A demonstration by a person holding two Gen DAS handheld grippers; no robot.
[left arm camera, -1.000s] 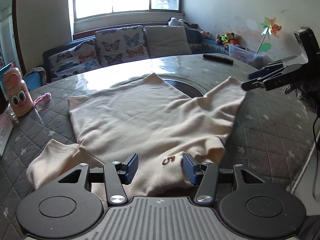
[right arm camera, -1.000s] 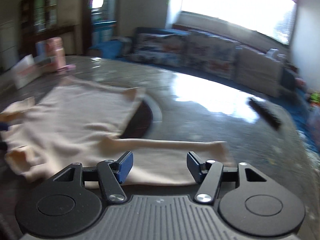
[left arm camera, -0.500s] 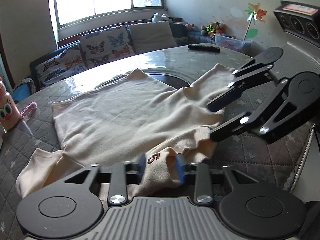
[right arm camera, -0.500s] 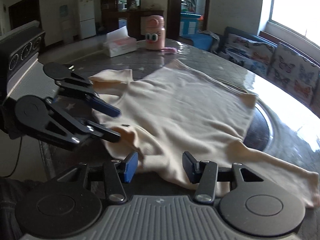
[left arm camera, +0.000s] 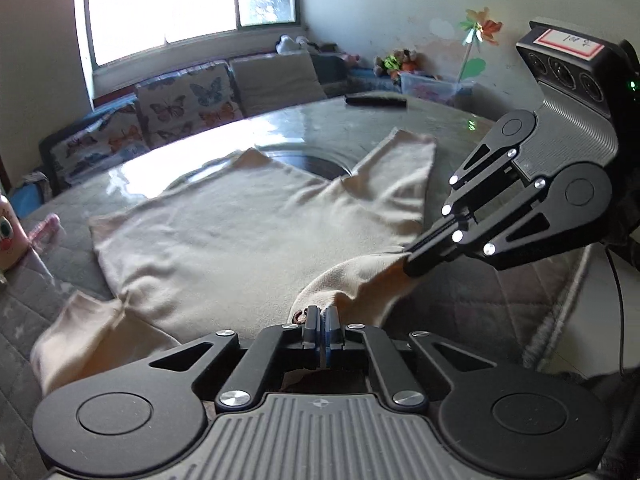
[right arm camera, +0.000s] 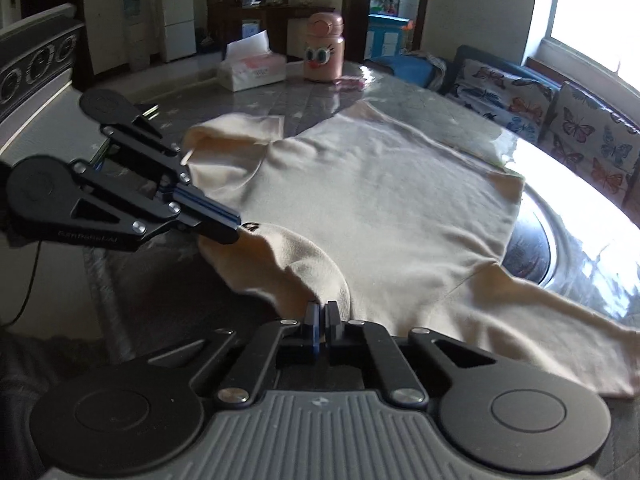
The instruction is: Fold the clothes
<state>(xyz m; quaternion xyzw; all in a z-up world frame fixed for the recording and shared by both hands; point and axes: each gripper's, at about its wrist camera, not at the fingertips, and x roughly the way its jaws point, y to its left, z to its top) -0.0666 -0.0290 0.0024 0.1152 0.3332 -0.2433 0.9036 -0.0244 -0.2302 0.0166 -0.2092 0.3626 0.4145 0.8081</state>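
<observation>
A cream long-sleeved shirt (left arm camera: 240, 236) lies spread flat on the round table (left arm camera: 320, 128), sleeves out to both sides. Its near collar edge is lifted off the cloth. My left gripper (left arm camera: 320, 320) is shut on that edge by a small brown mark, and shows from the side as the left gripper (right arm camera: 234, 232) in the right wrist view. My right gripper (right arm camera: 320, 312) is shut on the same edge of the shirt (right arm camera: 380, 200) a short way along, and appears as the right gripper (left arm camera: 408, 264) in the left wrist view.
A pink cartoon bottle (right arm camera: 323, 54) and a tissue box (right arm camera: 252, 72) stand at the table's far side. A black remote (left arm camera: 376, 101) lies near the far rim. A dark inset disc (right arm camera: 532, 248) sits mid-table. Butterfly cushions (left arm camera: 188, 100) line the sofa under the window.
Both grippers went from open to shut on the shirt's near edge. The right gripper swung in beside the left one, and the pinched edge has risen off the table.
</observation>
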